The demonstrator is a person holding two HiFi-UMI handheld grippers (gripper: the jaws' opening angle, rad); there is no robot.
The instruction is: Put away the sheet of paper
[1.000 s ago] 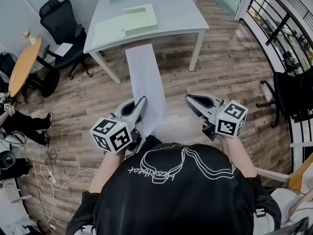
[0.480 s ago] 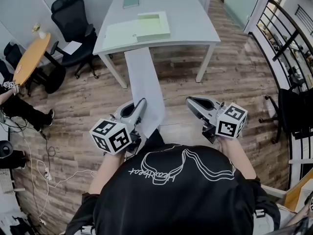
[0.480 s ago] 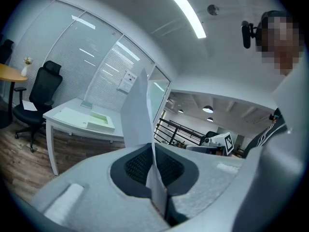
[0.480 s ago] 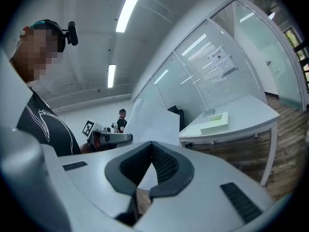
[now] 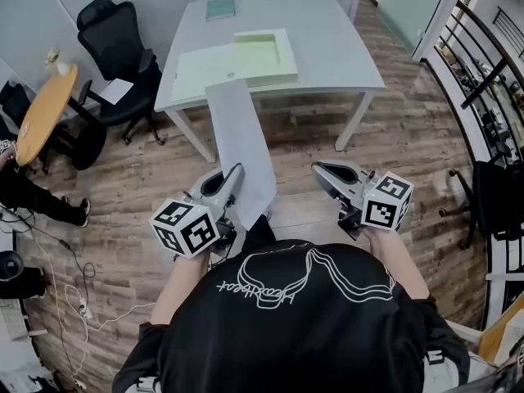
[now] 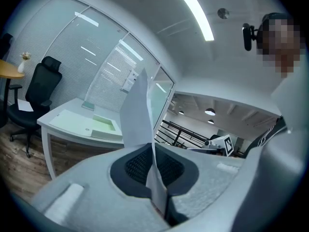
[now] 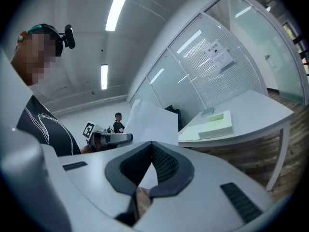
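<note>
The person stands facing the white worktop (image 5: 327,47), a gripper in each hand. The left gripper (image 5: 237,172) has its jaws closed tight on the near end of the sheet of paper (image 5: 241,129). The paper is pinched right in the crack between them. The right gripper (image 5: 319,169) looks closed too, but it holds nothing. It is off to the right side of the sheet and does not touch it.

The sheet is long and thin. Its long side points straight away from the left jaws, toward the worktop. From above, its far end seems to reach the near edge of the worktop. The left gripper view shows the paper up in the air, with the worktop some way off beyond it.

On the worktop, close to that near edge, lies a green box (image 5: 266,51). A flat pale green folder (image 5: 201,68) is just beside it, on the left. The far end of the sheet lines up with the spot where these two meet.

I think the paper is meant to go there. The free end would get there first, and it is floppy, so it may bend or catch on the edge. The left hand is doing all the carrying. The right hand is free to help steady the loose end.
</note>
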